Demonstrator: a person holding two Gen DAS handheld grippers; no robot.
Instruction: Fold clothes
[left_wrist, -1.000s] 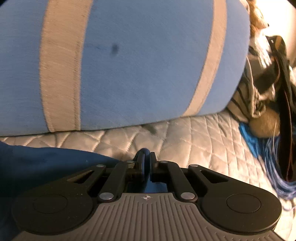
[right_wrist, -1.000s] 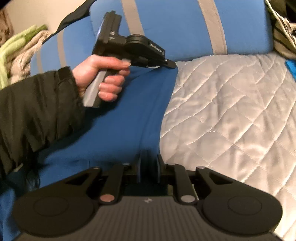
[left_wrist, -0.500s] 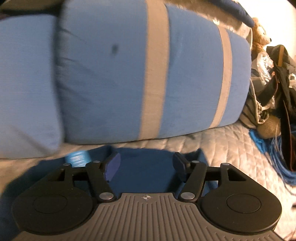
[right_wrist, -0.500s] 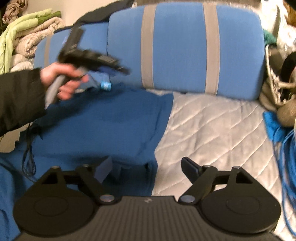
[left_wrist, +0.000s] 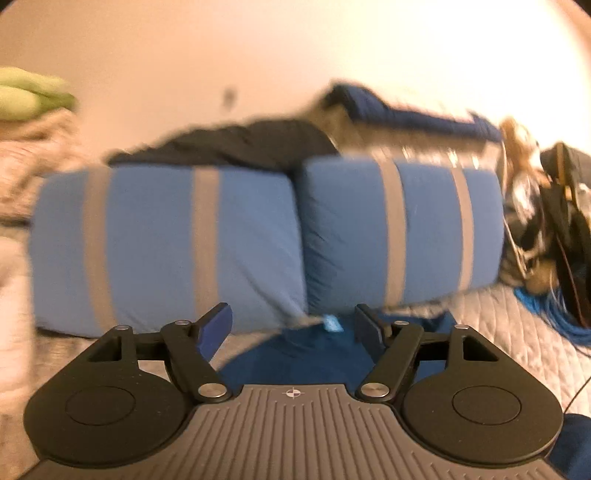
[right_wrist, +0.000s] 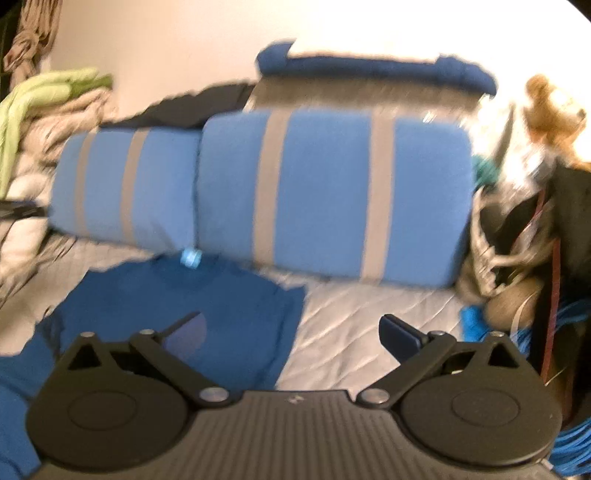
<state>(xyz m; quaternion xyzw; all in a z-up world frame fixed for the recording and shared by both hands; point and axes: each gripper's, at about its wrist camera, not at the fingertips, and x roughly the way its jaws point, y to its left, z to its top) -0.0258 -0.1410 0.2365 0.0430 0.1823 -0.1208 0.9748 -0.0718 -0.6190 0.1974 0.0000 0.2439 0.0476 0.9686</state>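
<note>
— Left wrist view first: what do we have?

— We see our left hand-held gripper (left_wrist: 293, 326) with its jaws spread wide and nothing between them. Below and ahead of it the dark blue garment (left_wrist: 314, 358) lies on the quilted bed (left_wrist: 491, 332), its far edge reaching the foot of two blue pillows (left_wrist: 399, 236) with grey stripes. A small light-blue tag (left_wrist: 331, 322) shows at that far edge. The picture is blurred, so we cannot read the folds.

— And around it?

— Dark clothing (left_wrist: 236, 146) lies on top of the pillows, a green and beige pile (left_wrist: 26, 107) sits at far left, and a heap of bags and blue cords (left_wrist: 554, 236) at far right.

— Right wrist view?

— Our right hand-held gripper (right_wrist: 295, 332) is also wide apart and holds nothing. The garment (right_wrist: 166, 295) is spread flat on the left part of the bed (right_wrist: 369, 332); the left finger (right_wrist: 188, 332) hangs over the cloth, the right one over bare quilt. The tag (right_wrist: 191, 257) lies at the pillows' (right_wrist: 332, 192) base. A plush toy (right_wrist: 550, 107) sits at upper right.
</note>
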